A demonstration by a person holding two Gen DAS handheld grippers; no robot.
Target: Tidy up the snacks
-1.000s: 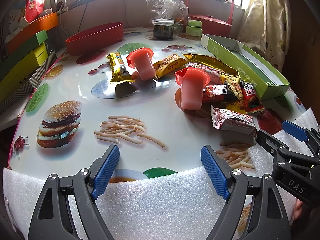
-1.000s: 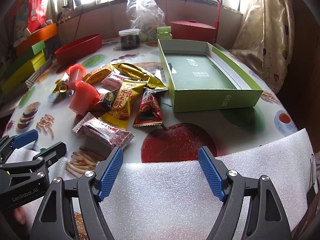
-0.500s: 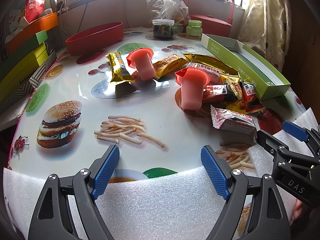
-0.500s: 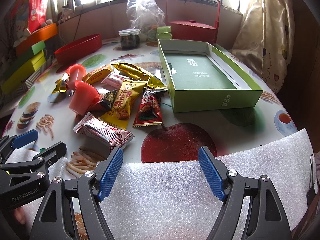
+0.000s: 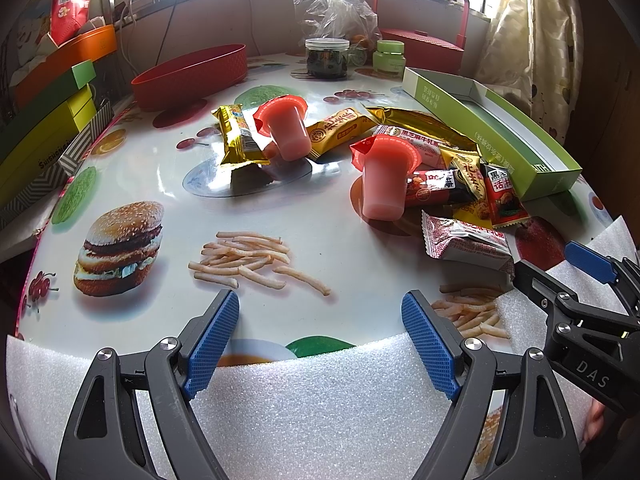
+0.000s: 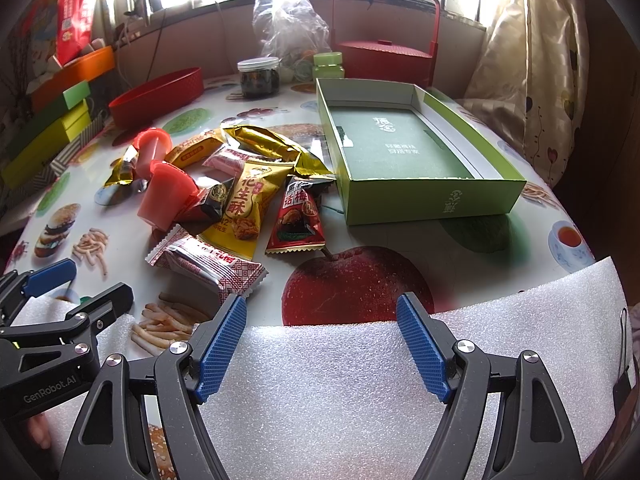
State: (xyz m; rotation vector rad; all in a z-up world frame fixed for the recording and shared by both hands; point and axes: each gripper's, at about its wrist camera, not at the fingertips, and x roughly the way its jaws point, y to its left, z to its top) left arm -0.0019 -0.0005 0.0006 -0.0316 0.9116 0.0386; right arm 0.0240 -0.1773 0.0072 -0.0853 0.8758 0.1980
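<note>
Both tongs, left tongs [image 5: 320, 322] and right tongs [image 6: 320, 326], gape empty over the foam edge [image 6: 340, 380], snacks [image 6: 244, 200] ahead.

Both views look forward from low at the near edge of the surface [image 5: 160, 312], side by side, toward the windows; they share the snacks [image 6: 244, 196] and box [image 6: 432, 200].

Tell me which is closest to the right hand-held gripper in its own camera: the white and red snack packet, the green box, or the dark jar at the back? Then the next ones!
From the right hand-held gripper, nearest first:
1. White and red snack packet, just ahead to the left.
2. Green box, further ahead on the right, empty.
3. Dark jar, far back near the window.
</note>
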